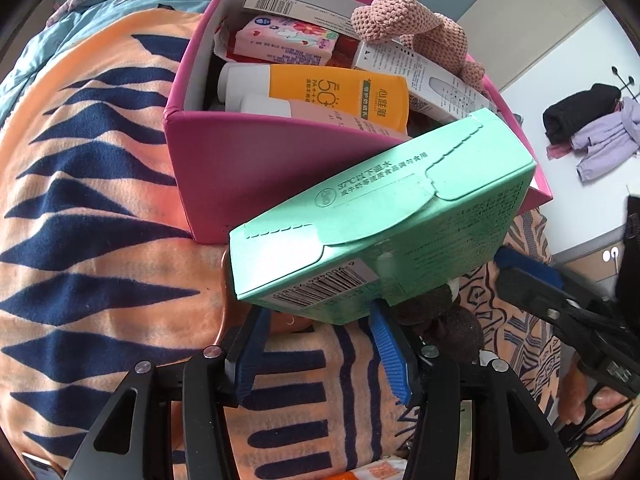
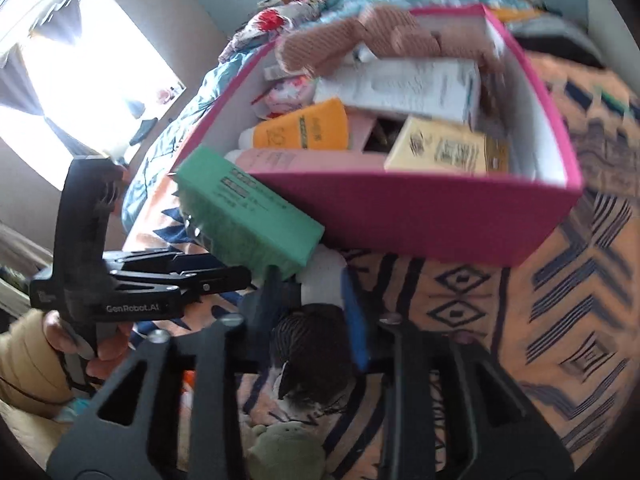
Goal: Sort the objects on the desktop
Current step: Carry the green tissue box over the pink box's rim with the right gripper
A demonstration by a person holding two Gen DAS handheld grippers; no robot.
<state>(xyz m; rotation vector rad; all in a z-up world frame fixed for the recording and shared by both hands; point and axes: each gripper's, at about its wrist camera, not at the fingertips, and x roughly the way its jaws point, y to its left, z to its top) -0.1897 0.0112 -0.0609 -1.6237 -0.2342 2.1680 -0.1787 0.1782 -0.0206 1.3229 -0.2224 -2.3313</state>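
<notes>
Midway through the sorting, by the look of it: loading loose things into the pink box [image 1: 248, 168] on the blanket [image 1: 80, 240]. Leaning against that box's near wall, top end over its rim, not yet inside: one green carton [image 1: 380, 216]. Flanking the carton's low end, about half open: left tongs [image 1: 319, 312]; cannot tell whether the pads actually press. Just in front of the box, under the carton's low end: one dark-and-white plush toy [image 2: 312, 344], seemingly pinched in the partly closed right tongs [image 2: 310, 276], though blurred. Next, probably: lift the carton clear of the rim, tip it flat and set it on the pile inside; little room left, so needs a careful lay-down, then the toy. Counted inside the box: one orange tube [image 1: 340, 92], one pink tube [image 1: 320, 114], one tissue pack [image 1: 284, 36], two white cartons [image 1: 424, 76] [image 1: 296, 6], one yellow carton [image 2: 444, 148], one knitted pink piece [image 1: 420, 28] on top. Well in front of the box: one green plush [image 2: 288, 452].
</notes>
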